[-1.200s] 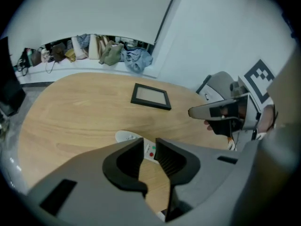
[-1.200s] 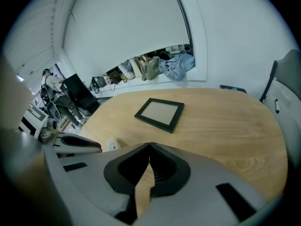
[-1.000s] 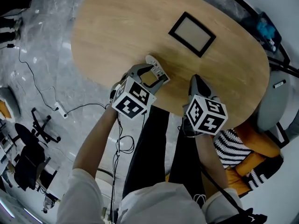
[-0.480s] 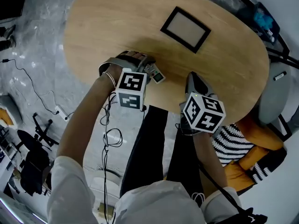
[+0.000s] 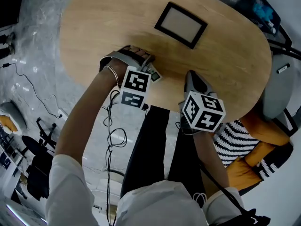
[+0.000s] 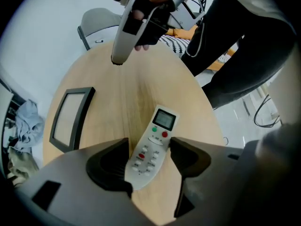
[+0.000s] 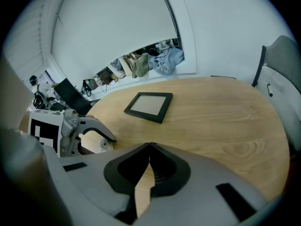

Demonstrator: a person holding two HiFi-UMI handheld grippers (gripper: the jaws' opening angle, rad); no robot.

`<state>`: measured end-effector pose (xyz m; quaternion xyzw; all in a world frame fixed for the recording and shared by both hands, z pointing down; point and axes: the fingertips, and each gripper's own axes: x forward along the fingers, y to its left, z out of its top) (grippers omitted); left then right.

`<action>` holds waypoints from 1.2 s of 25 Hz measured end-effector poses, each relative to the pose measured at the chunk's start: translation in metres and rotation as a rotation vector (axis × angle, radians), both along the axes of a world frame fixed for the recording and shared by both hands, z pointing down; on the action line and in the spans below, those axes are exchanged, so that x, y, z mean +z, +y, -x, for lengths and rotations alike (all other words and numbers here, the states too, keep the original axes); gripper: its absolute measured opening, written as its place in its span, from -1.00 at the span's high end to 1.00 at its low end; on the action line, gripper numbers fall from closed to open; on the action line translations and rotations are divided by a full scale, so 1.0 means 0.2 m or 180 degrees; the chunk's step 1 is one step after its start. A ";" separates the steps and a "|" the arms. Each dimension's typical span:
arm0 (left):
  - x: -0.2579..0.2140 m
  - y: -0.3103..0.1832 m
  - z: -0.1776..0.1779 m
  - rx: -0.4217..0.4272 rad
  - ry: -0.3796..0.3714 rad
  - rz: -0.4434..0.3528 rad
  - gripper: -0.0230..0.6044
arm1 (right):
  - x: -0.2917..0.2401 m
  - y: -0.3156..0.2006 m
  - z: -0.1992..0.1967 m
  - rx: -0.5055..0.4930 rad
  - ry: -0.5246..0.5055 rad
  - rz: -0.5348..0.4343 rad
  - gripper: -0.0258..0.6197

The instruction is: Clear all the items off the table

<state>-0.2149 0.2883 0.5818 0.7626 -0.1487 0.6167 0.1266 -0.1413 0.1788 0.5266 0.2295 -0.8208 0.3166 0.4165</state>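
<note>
A white remote control (image 6: 153, 147) with a small screen lies flat on the oval wooden table (image 5: 103, 18), near its front edge. My left gripper (image 6: 148, 145) points steeply down over it. Its jaws have just been opening and stand wide on either side of the remote without clamping it. In the head view the remote (image 5: 155, 75) peeks out beside the left gripper (image 5: 146, 66). My right gripper (image 5: 190, 76) hovers over the table edge to the right, shut and empty (image 7: 148, 146). A black picture frame (image 5: 181, 25) lies farther back on the table.
A grey chair (image 5: 275, 93) and a striped cushion on orange padding (image 5: 237, 142) stand at the table's right. Cables (image 5: 110, 126) hang by the person's legs. A pile of clothes (image 7: 155, 60) lies beyond the table's far side.
The left gripper has rolled round and sunk toward the table, its jaws spreading wider about the remote. The right gripper has stayed where it was.
</note>
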 end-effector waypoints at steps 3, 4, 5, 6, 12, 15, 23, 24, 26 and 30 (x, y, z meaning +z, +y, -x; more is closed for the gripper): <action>0.01 0.00 -0.01 -0.0007 0.0001 0.0066 0.07 | 0.00 -0.02 -0.02 0.0024 -0.0007 0.0007 0.84; 0.01 0.00 -0.01 -0.0036 0.0014 0.0079 0.09 | 0.00 -0.03 -0.02 0.0037 -0.0011 0.0007 0.84; 0.01 0.00 -0.01 -0.0074 0.0031 0.0089 0.12 | 0.00 -0.04 -0.03 0.0051 -0.0014 0.0006 0.85; 0.00 0.00 -0.01 -0.0118 0.0047 0.0099 0.14 | 0.00 -0.05 -0.04 0.0067 -0.0017 0.0005 0.85; -0.01 -0.02 0.01 -0.0867 0.0203 0.0150 0.22 | -0.01 -0.08 -0.05 0.0135 -0.0018 0.0000 0.84; -0.05 -0.10 0.05 -0.1959 0.0390 0.0012 0.23 | -0.02 -0.10 -0.07 0.0201 -0.0017 -0.0008 0.84; -0.19 -0.31 -0.11 -0.4245 0.1028 -0.0314 0.24 | -0.03 -0.22 -0.20 0.0534 -0.0031 -0.0012 0.84; -0.20 -0.34 -0.13 -0.4319 0.1062 -0.0334 0.24 | -0.03 -0.24 -0.22 0.0563 -0.0036 -0.0015 0.84; -0.21 -0.38 -0.19 -0.4380 0.1128 -0.0361 0.24 | -0.03 -0.27 -0.26 0.0623 -0.0040 -0.0017 0.84; -0.25 -0.48 -0.27 -0.4316 0.1152 -0.0396 0.24 | -0.03 -0.33 -0.37 0.0796 -0.0045 -0.0019 0.84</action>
